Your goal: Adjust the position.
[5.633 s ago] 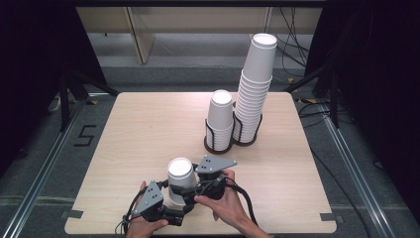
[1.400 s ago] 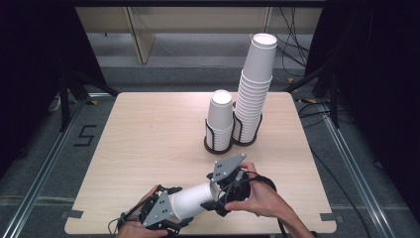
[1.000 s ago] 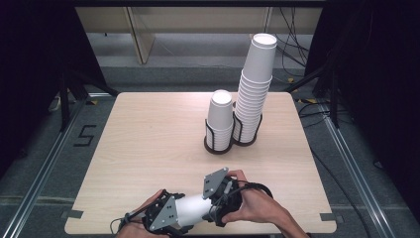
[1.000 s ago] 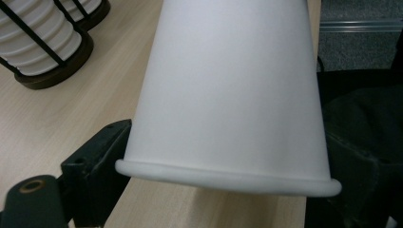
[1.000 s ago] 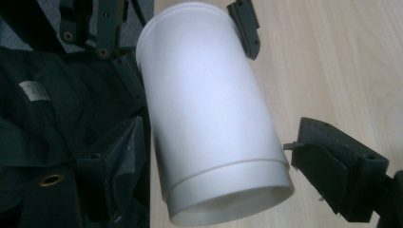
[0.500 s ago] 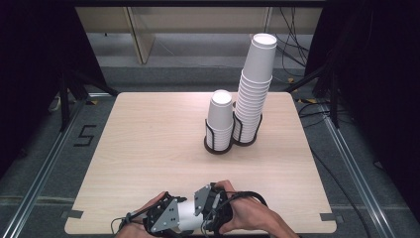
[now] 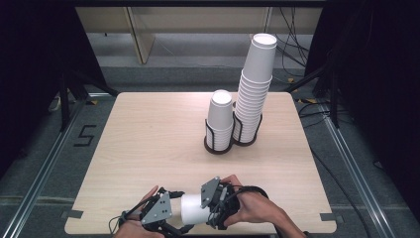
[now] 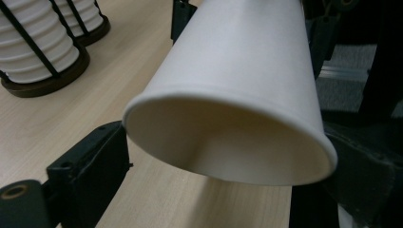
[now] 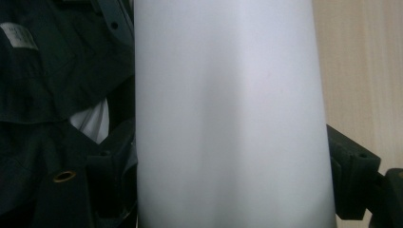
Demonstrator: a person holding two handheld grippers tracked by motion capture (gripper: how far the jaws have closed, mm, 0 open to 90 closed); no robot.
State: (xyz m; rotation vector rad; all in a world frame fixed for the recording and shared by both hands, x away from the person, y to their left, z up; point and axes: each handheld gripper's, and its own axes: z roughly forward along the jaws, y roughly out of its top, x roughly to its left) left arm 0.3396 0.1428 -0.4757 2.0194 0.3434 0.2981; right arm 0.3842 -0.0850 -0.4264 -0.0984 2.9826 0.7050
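Observation:
A white paper cup (image 7: 192, 210) lies on its side just above the table's front edge, held between the two hand-held grippers. In the left gripper view its open rim (image 8: 228, 166) faces the camera. My left gripper (image 7: 177, 218) has just been opening its jaws. The rim sits between the fingertips, and the left jaw only stands beside it without squeezing. My right gripper (image 7: 210, 213) comes in from the other side. In the right gripper view the cup's wall (image 9: 228, 118) spans the whole gap, and both black jaws press against it.
Two black wire holders stand at the back right of the wooden table (image 7: 148, 139). One carries a short stack of cups (image 7: 220, 119), the other a tall leaning stack (image 7: 255, 89). The table's front edge runs just below both hands.
The cup stood upright between the grippers several seconds ago and now lies level. Over the last second the right gripper has sunk a little toward the front edge, still on the cup.

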